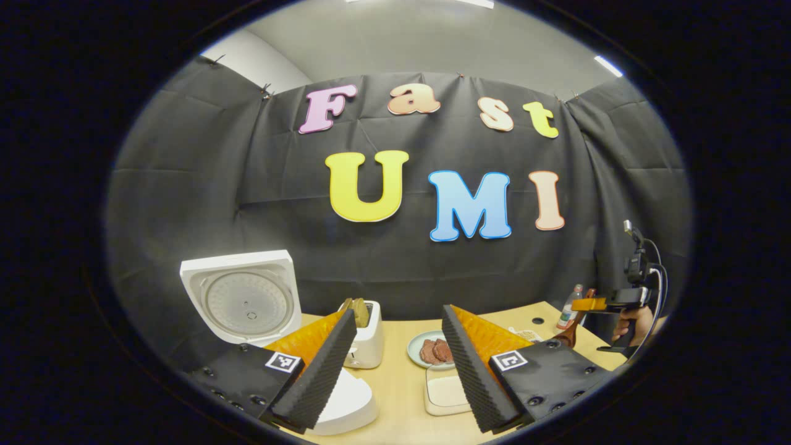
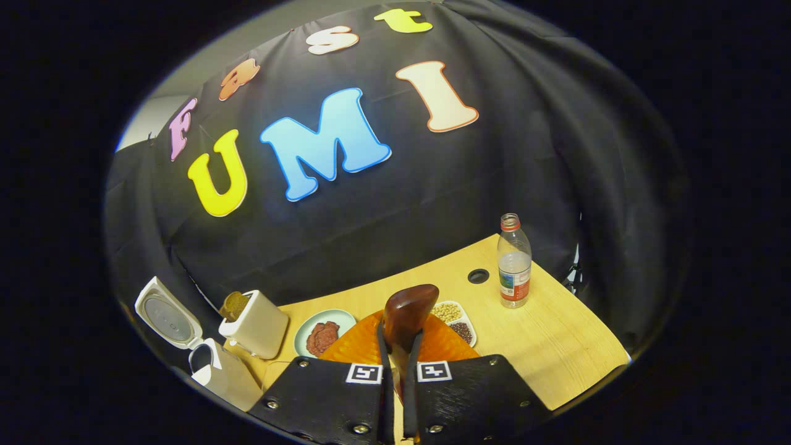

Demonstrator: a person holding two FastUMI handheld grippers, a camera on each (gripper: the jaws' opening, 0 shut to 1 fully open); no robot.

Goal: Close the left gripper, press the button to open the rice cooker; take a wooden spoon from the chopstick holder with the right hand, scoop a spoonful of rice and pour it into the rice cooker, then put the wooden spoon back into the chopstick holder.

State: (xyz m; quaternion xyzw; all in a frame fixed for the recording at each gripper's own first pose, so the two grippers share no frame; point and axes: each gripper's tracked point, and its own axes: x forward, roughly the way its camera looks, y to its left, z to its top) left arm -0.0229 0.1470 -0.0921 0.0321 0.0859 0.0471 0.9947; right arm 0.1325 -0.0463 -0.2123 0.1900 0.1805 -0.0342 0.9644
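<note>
my right gripper (image 2: 398,355) pinching dark brown wooden spoon (image 2: 408,312), bowl end up, above light wood counter (image 2: 556,346) | my left gripper (image 1: 398,364) spread wide | white rice cooker (image 1: 244,300) far left, lid up | clear plastic bottle (image 2: 514,262) right

The rice cooker (image 1: 244,303) is white, its lid lining pale grey; the toaster (image 2: 256,324) is cream; the worktop (image 2: 556,334) is light wood with fine grain; the spoon (image 2: 408,312) is dark glossy brown; the bottle (image 2: 514,262) is clear with a red-and-white label; the plate (image 2: 306,327) is pale green.
</note>
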